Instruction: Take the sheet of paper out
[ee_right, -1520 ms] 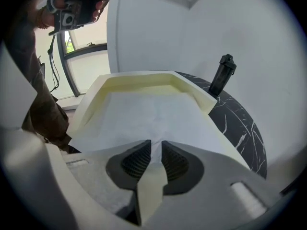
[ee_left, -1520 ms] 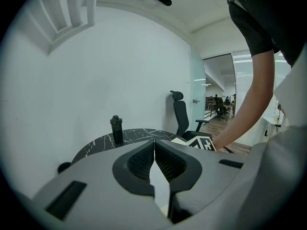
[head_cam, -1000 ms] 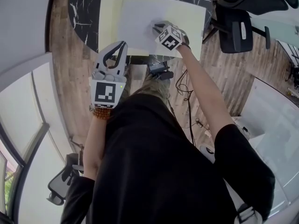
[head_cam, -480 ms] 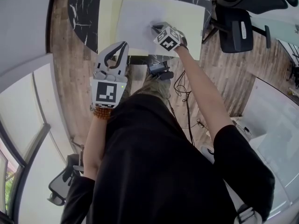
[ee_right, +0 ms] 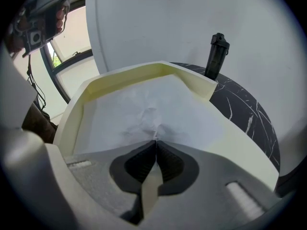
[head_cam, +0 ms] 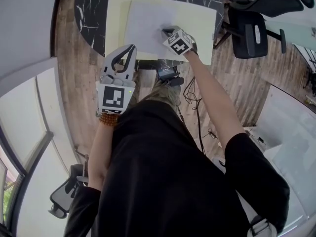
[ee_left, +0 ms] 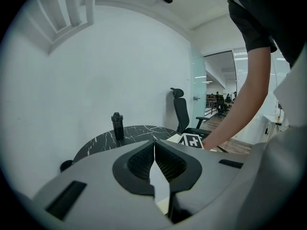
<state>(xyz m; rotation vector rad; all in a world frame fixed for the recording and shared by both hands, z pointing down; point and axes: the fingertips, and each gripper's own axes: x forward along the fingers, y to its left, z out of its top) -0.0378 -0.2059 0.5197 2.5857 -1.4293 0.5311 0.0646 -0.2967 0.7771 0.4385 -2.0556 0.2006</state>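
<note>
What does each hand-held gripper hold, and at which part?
Right hand-held gripper: the sheet of paper, pinched at a puckered spot on its face. Left hand-held gripper: nothing.

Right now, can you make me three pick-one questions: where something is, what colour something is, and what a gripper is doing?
1. Where is the sheet of paper?
A. on a bed
B. in the cream tray
C. in a sink

2. What colour is the table?
A. black with white veins
B. red
C. green

3. What is the right gripper doing?
A. hanging wide open
B. shut on the sheet of paper
C. holding a spoon

Answers:
1 B, the tray walls stand around it.
2 A, dark marble shows beside the tray.
3 B, its jaws meet on puckered paper.
</note>
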